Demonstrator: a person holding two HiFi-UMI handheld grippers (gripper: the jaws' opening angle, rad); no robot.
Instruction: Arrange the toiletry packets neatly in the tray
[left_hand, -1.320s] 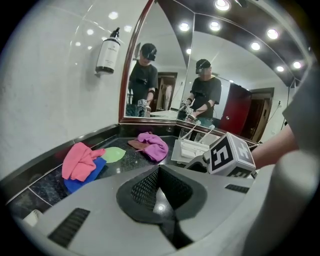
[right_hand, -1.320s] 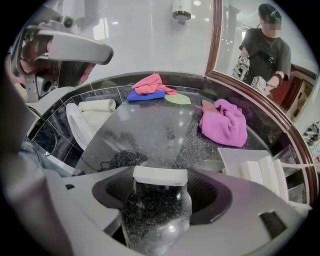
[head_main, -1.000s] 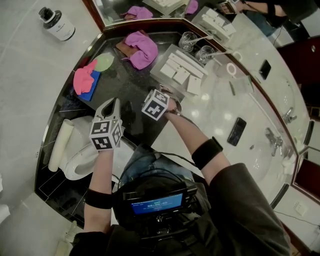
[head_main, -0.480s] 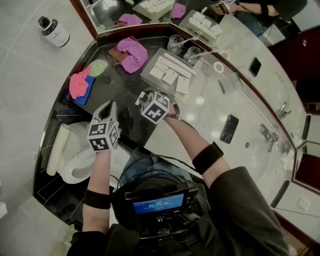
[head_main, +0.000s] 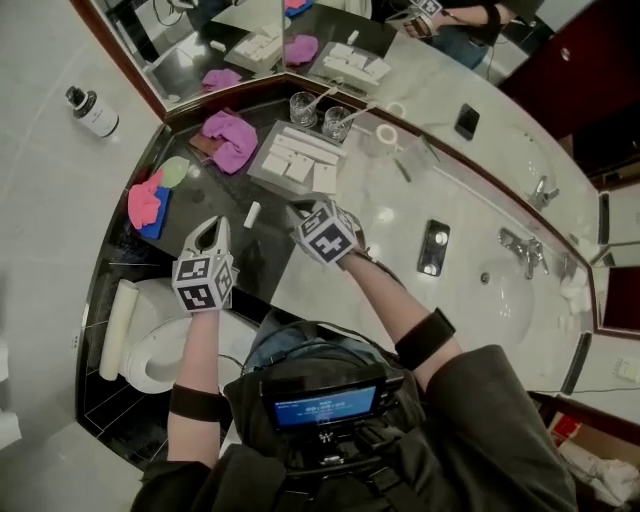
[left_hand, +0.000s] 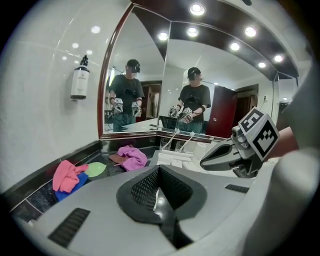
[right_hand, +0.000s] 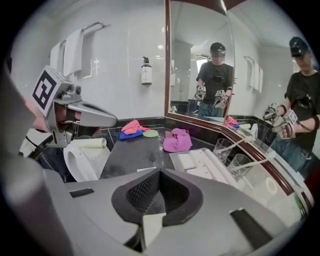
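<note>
My left gripper (left_hand: 160, 200) hovers over the dark desk (head_main: 250, 250), well short of the tray (right_hand: 175, 158), its jaws fully closed on nothing. A loose packet (head_main: 252, 213) lies on the desk between it and the tray, and a careless sweep could knock it away. My right gripper (right_hand: 152, 210) sits just in front of the tray, its jaws just closed on a white held packet (right_hand: 150, 226). The pinch looks thin, so the packet may twist, slip, or land askew and nudge the lined-up packets (head_main: 298, 168).
</note>
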